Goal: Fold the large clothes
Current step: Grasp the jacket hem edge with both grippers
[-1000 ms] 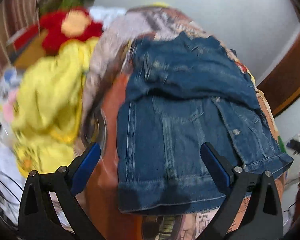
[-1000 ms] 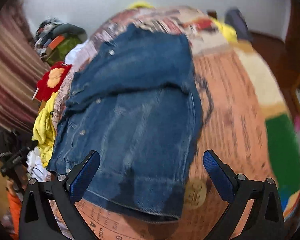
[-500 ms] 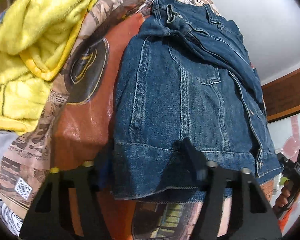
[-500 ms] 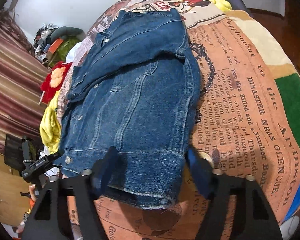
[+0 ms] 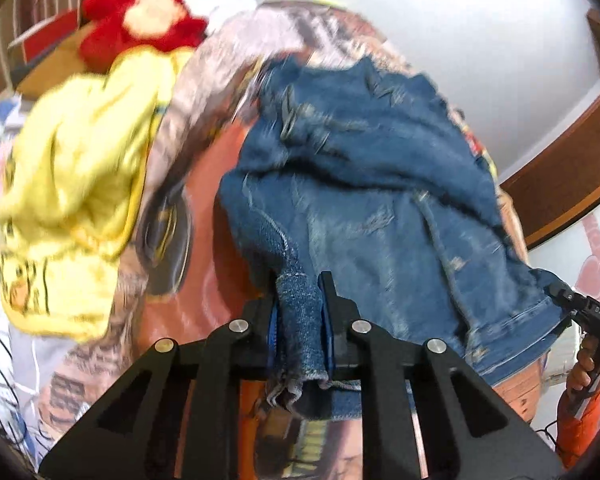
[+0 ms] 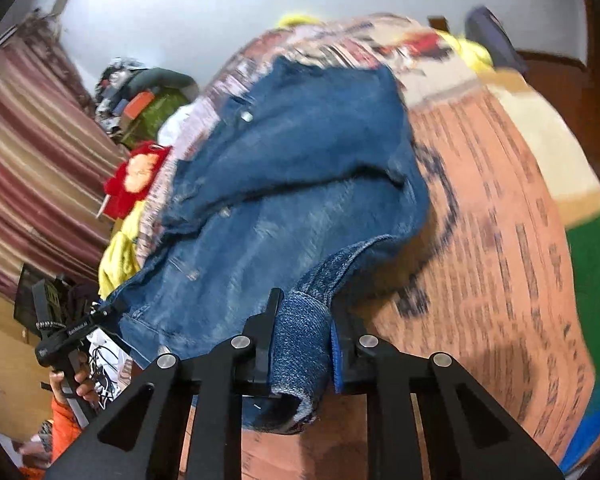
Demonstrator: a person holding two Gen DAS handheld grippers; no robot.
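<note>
A blue denim jacket [image 5: 372, 184] lies on a printed bedspread [image 5: 216, 168], sleeves folded over its upper half. My left gripper [image 5: 300, 292] is shut on the jacket's near hem at its left corner and lifts it off the bed. My right gripper [image 6: 304, 308] is shut on the same hem at the right corner of the jacket [image 6: 300, 184], also raised. The other gripper shows at the far hem corner in each view, in the left wrist view [image 5: 580, 308] and in the right wrist view [image 6: 72, 332].
A yellow garment [image 5: 72, 184] and a red plush item [image 5: 140, 24] lie left of the jacket. A striped curtain [image 6: 28, 168] hangs at the left. The orange bedspread [image 6: 500, 240] stretches right of the jacket. A wooden bed frame [image 5: 560, 184] runs along the right.
Both grippers went from open over the hem to shut on it. The hem now rises off the bed and the jacket's lower part bunches upward.
</note>
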